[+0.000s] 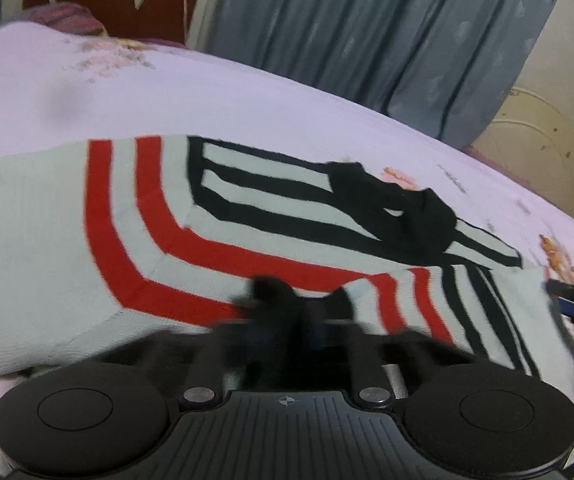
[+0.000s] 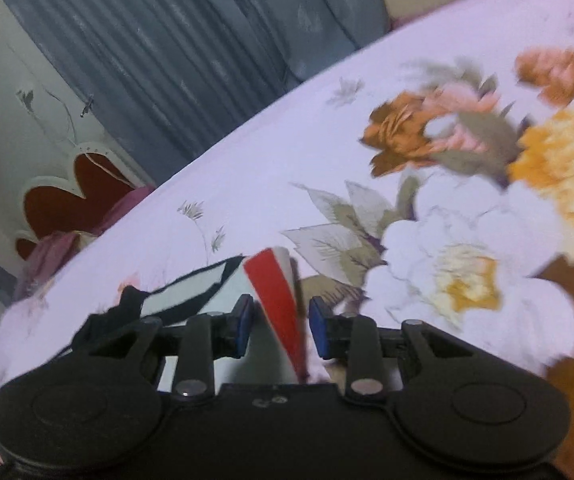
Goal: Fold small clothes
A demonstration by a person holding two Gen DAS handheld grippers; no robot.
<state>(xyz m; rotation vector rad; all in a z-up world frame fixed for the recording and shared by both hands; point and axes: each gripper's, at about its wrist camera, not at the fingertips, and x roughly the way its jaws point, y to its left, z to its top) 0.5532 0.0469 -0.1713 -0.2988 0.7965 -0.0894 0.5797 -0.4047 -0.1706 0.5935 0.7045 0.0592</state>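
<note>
while striped sweater point(image 1: 247, 216) lies on floral bed point(image 2: 287, 140), right tool point(image 2: 281, 328) apart, left tool point(image 1: 299, 304) blurred, cannot tell

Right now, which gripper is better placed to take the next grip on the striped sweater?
Probably the right gripper: its jaws stand open around a raised red-striped edge of the sweater. The left gripper is too blurred to read.

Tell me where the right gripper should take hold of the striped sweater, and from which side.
Grip the raised red-and-white edge of the striped sweater, coming straight ahead along the fingers. That edge stands up off the floral bedsheet and already sits in the gap of the open right gripper, so closing there should likely pinch it without catching the sheet. The flat middle offers no such lip.
</note>
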